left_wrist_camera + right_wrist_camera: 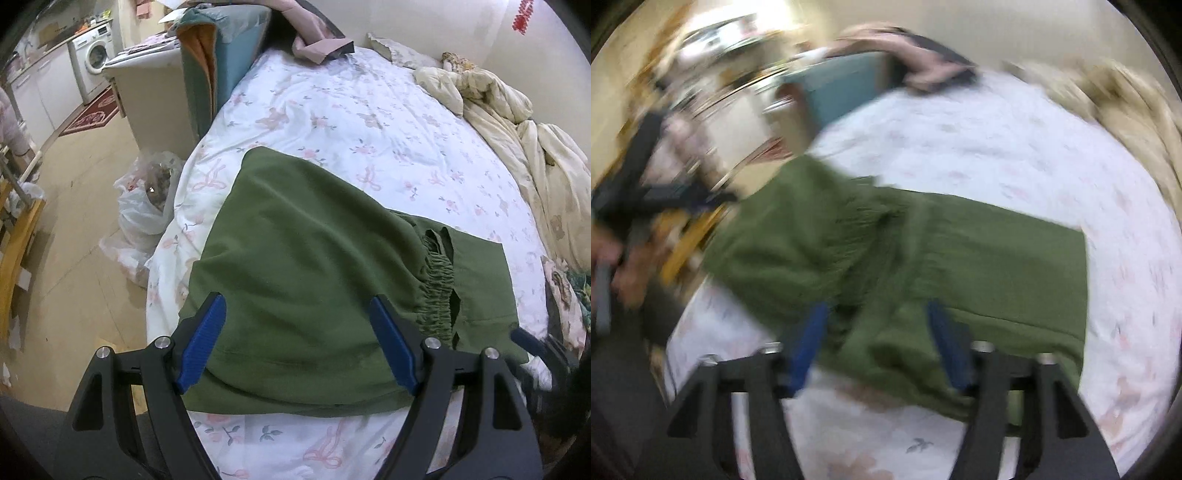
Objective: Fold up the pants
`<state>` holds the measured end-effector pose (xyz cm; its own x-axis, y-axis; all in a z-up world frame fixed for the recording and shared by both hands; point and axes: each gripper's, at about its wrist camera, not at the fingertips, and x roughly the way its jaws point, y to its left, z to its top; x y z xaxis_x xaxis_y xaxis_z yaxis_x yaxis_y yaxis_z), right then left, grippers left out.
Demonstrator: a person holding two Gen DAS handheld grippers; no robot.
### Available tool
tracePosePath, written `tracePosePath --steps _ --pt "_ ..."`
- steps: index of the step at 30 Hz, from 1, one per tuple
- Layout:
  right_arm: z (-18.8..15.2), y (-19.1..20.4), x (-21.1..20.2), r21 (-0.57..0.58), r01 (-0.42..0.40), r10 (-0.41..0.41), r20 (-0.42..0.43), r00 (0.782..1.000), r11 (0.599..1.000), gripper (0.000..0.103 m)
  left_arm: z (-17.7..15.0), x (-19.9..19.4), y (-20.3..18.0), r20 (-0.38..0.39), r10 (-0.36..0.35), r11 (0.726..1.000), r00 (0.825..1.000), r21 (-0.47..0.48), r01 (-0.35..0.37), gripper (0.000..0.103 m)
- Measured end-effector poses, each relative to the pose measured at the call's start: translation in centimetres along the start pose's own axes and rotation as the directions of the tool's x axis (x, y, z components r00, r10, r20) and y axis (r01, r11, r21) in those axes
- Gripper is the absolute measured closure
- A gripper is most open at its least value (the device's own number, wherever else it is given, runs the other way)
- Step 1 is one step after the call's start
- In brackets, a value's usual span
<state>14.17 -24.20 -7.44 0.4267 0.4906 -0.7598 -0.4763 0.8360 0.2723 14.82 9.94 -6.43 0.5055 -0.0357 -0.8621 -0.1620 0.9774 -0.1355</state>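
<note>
Left wrist view: left gripper (297, 308) has its jaws spread wide, holding nothing, over the green pants (314, 266). The pants lie folded on the floral bedsheet (369, 122), elastic waistband (437, 291) toward the right.

Right wrist view — heavily blurred: right gripper (877, 317) also has jaws apart, over the pants' (923, 258) near edge; no grip visible.

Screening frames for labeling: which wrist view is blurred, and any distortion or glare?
Left wrist view: sharp; green pants, their elastic waistband and the left gripper read crisply, with fisheye bending of the floral bedsheet edge and dark vignette corners. Right wrist view: heavy motion smear; pants and right gripper soft, background streaked. No harsh glare in either.
</note>
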Motion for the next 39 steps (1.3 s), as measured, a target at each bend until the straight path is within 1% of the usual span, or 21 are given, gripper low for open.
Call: tracePosePath --steps 1,2,6,7,10,13,15,16,17,19,21,22,24,27,28,30,31,33,35,38,39 --pt "0.3 -1.1 1.1 0.052 0.023 -0.022 -0.020 1.000 0.998 0.074 -0.1 0.0 -0.1 0.001 0.004 1.000 1.000 0.006 -0.004 0.026" --pt "0.1 -2.0 2.4 0.104 0.068 -0.062 -0.054 0.997 0.992 0.076 -0.1 0.1 -0.1 0.001 0.007 1.000 1.000 0.007 -0.007 0.026" --pt "-1.7 -3.8 8.1 0.227 0.125 -0.077 -0.209 0.975 0.966 0.076 -0.1 0.5 0.3 -0.015 0.017 1.000 1.000 -0.012 -0.017 0.026" --pt "-2.0 -4.0 9.0 0.242 0.135 -0.081 -0.220 0.972 0.961 0.076 -0.1 0.6 0.3 -0.019 0.019 1.000 1.000 -0.017 -0.019 0.026" --pt "-1.3 -4.3 8.4 0.304 0.114 -0.052 -0.204 0.978 0.946 0.076 -0.1 0.7 0.2 -0.023 0.022 1.000 1.000 -0.021 -0.022 0.026" --pt "-0.3 -4.1 4.8 0.328 0.100 -0.059 -0.135 0.989 0.939 0.076 0.1 0.6 0.0 -0.021 0.006 1.000 1.000 -0.029 -0.007 0.026" --pt "0.0 -4.4 1.9 0.365 0.097 -0.078 -0.066 0.995 0.926 0.070 0.3 0.4 -0.5 -0.021 -0.020 0.999 1.000 -0.044 0.019 0.026" --pt "-0.2 -4.9 0.5 0.405 0.083 -0.079 -0.027 0.997 0.911 0.061 0.4 0.4 -0.8 -0.019 -0.029 0.999 0.999 -0.046 0.028 0.026" --pt "-0.9 -5.8 -1.1 0.474 0.061 -0.085 0.029 0.996 0.878 0.044 0.5 0.2 -1.3 -0.015 -0.031 0.999 0.999 -0.040 0.030 0.026" --pt "-2.9 -7.8 -3.4 0.604 0.060 -0.148 0.097 0.984 0.795 0.030 0.6 0.2 -2.2 -0.011 -0.041 0.999 0.999 -0.020 0.041 0.026" --pt "-5.5 -9.6 -4.3 0.705 0.069 -0.194 0.099 0.976 0.706 0.030 0.5 0.1 -2.9 -0.012 -0.049 0.999 0.999 -0.011 0.049 0.026" --pt "-7.0 -10.8 -4.2 0.765 0.065 -0.197 0.083 0.977 0.641 0.030 0.5 0.1 -3.0 -0.012 -0.050 0.999 0.999 -0.007 0.050 0.026" --pt "-8.7 -12.6 -3.4 0.829 0.015 -0.153 0.085 0.985 0.560 0.030 0.5 0.2 -3.4 -0.015 -0.045 0.999 0.999 0.001 0.045 0.026" --pt "-10.0 -13.9 -2.0 0.859 0.029 -0.158 0.061 0.985 0.512 0.030 0.4 0.3 -3.6 -0.012 -0.036 0.999 0.999 0.002 0.036 0.026" --pt "-10.4 -14.5 -1.4 0.873 -0.003 -0.130 0.076 0.989 0.488 0.030 0.4 0.4 -3.7 -0.012 -0.028 1.000 1.000 0.005 0.028 0.026" --pt "-10.7 -14.8 -0.7 0.877 -0.062 -0.072 0.109 0.991 0.476 0.030 0.3 0.6 -3.5 -0.011 -0.017 1.000 1.000 0.002 0.017 0.026" --pt "-11.0 -15.2 -1.1 0.872 -0.074 -0.063 0.119 0.991 0.483 0.031 0.2 0.6 -3.4 -0.010 -0.012 1.000 1.000 0.001 0.012 0.026" --pt "-10.4 -14.8 -0.2 0.847 -0.090 -0.033 0.126 0.991 0.523 0.043 0.2 0.8 -3.4 -0.003 0.004 1.000 1.000 0.003 -0.004 0.026" --pt "-9.9 -14.3 1.1 0.833 -0.077 0.005 0.089 0.996 0.549 0.068 0.0 0.9 -3.6 0.008 0.026 1.000 1.000 0.016 -0.026 0.026" --pt "-10.4 -13.9 1.0 0.826 -0.038 -0.021 0.061 0.998 0.563 0.093 0.0 1.1 -4.4 0.017 0.034 0.998 0.999 0.049 -0.035 0.026" --pt "-10.1 -13.6 0.4 0.816 -0.043 -0.036 0.078 0.996 0.576 0.096 0.0 1.1 -4.6 0.017 0.033 0.998 0.999 0.057 -0.034 0.026"
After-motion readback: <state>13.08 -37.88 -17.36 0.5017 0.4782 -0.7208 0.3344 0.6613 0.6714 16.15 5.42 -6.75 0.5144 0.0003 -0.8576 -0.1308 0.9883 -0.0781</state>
